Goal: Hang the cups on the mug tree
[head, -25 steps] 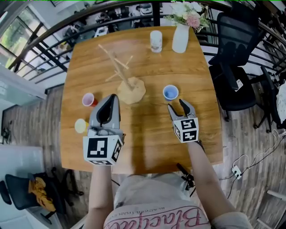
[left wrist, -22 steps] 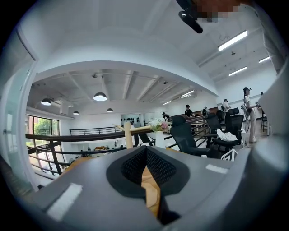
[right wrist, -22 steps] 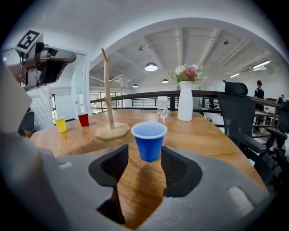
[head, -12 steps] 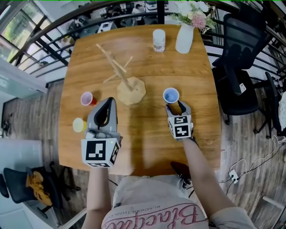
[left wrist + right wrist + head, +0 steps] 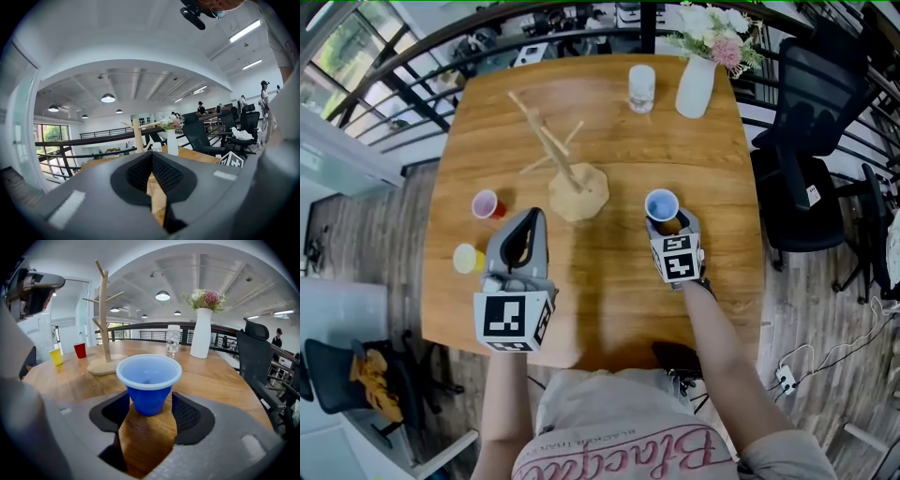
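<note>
Three cups stand on the surface [image 5: 609, 291], none on the single mug tree [image 5: 572, 183]: one blue cup [image 5: 661, 203] to its right, one red cup [image 5: 486, 203] and one yellow cup [image 5: 468, 257] to its left. The right tongs [image 5: 672, 225] have just been opening and stand apart around the blue cup's base without pressing it. The left tongs [image 5: 532, 216] are closed on nothing.

White vase [image 5: 695, 89], glass [image 5: 641, 87], black chair [image 5: 811, 141]

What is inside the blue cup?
Nothing shows inside the blue cup: only its pale inner wall. Its near rim covers the bottom in the right gripper view.
</note>
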Available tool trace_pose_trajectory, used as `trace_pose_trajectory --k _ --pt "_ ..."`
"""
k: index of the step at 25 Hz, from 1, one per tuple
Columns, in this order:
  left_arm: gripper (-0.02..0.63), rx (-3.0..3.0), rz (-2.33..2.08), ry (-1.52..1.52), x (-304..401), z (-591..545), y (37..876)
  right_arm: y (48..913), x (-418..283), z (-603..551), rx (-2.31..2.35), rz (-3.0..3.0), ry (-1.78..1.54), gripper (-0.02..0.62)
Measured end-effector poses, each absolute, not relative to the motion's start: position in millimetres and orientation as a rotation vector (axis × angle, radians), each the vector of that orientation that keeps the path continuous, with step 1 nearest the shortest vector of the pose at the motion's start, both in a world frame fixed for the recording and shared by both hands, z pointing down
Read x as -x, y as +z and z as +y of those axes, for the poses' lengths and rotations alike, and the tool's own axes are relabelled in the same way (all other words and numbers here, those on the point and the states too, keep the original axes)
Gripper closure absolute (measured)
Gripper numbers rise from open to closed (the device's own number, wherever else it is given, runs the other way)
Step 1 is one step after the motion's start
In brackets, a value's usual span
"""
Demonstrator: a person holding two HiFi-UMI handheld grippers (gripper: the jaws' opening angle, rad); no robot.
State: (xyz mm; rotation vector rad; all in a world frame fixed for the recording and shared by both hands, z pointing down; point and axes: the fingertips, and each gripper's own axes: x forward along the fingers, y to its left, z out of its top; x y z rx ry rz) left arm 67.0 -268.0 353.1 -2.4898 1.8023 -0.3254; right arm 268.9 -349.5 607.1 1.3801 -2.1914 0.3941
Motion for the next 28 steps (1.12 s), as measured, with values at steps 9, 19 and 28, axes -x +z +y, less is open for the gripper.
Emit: trace_pose_trajectory --k 9,19,28 --pt "0.594 2.419 1.899 -0.313 -49.7 -245.2 348.8 588.9 -253.6 -356.8 -1.283 -2.232 0.317 0.327" --pt "0.594 2.412 1.874 -0.194 -54.7 -235.3 328.5 543.2 -252.5 -341.7 -1.302 -2.274 0.203 0.327" --pt "0.594 2.408 1.846 -0.108 -40.3 -227.2 314.1 502.7 -251.9 -321.4 -1.357 -2.283 0.098 0.327"
